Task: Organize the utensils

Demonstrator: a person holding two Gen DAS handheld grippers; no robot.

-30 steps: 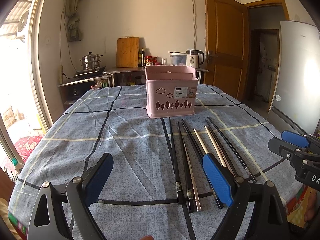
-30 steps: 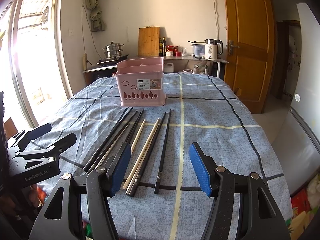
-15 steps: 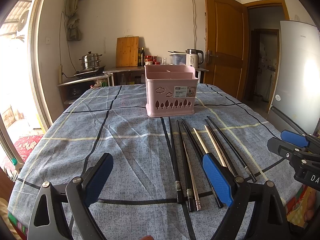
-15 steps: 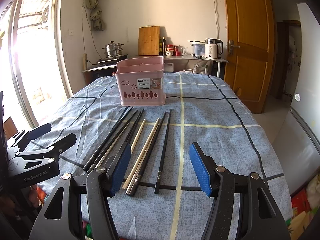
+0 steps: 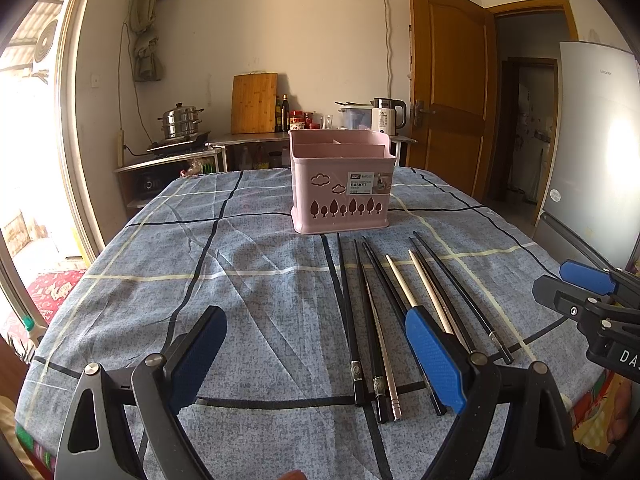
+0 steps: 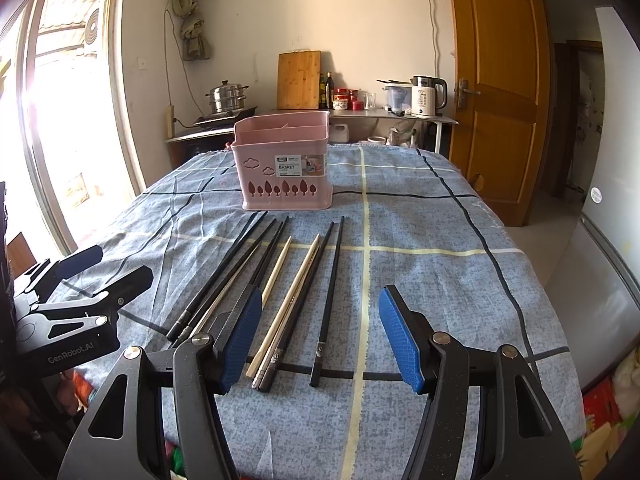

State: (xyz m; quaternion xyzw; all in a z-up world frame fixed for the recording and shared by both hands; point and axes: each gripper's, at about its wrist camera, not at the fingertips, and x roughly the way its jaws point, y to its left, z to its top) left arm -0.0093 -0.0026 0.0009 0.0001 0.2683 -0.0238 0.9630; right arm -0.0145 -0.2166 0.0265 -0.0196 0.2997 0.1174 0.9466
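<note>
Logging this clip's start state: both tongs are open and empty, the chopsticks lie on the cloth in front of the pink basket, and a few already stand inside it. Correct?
Not quite. The pink basket holds no chopsticks; the right wrist view shows its compartments bare. The chopsticks all lie on the cloth, and the left tongs and right tongs are open and empty.

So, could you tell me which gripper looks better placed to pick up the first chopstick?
Probably the right gripper: open, with several chopsticks lying between its fingers. The left gripper, also open, frames mostly bare tablecloth, the chopsticks lying toward its right finger.
</note>
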